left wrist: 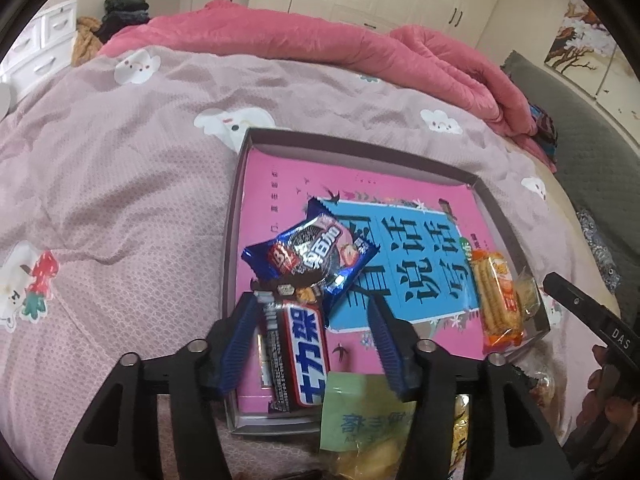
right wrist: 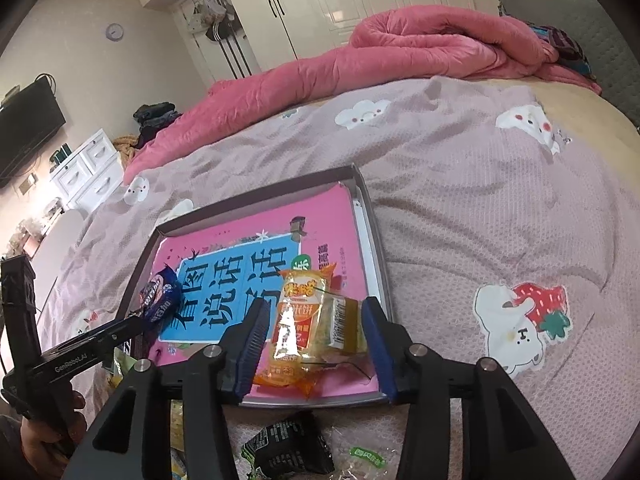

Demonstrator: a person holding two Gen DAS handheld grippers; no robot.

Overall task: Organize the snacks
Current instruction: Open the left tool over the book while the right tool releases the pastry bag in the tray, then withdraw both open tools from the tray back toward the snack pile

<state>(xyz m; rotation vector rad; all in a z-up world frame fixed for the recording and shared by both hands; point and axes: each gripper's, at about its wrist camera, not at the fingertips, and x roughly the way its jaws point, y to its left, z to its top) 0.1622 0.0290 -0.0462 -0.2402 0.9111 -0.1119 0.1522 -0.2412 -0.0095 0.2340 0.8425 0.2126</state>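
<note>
A shallow grey box (left wrist: 234,216) with a pink and blue printed bottom lies on the bed; it also shows in the right wrist view (right wrist: 370,216). In the left wrist view a blue cookie packet (left wrist: 310,258) and a chocolate bar (left wrist: 298,354) lie in it. My left gripper (left wrist: 314,312) is open, its fingers on either side of the bar. An orange cracker packet (left wrist: 498,296) lies at the box's right edge. In the right wrist view my right gripper (right wrist: 316,320) is open around that orange packet (right wrist: 296,320) and a clear yellow packet (right wrist: 340,326).
Loose snacks lie on the bedspread in front of the box: a pale green packet (left wrist: 360,416), a dark packet (right wrist: 288,446) and a clear packet (right wrist: 366,460). A pink quilt (left wrist: 320,48) is bunched along the far side of the bed.
</note>
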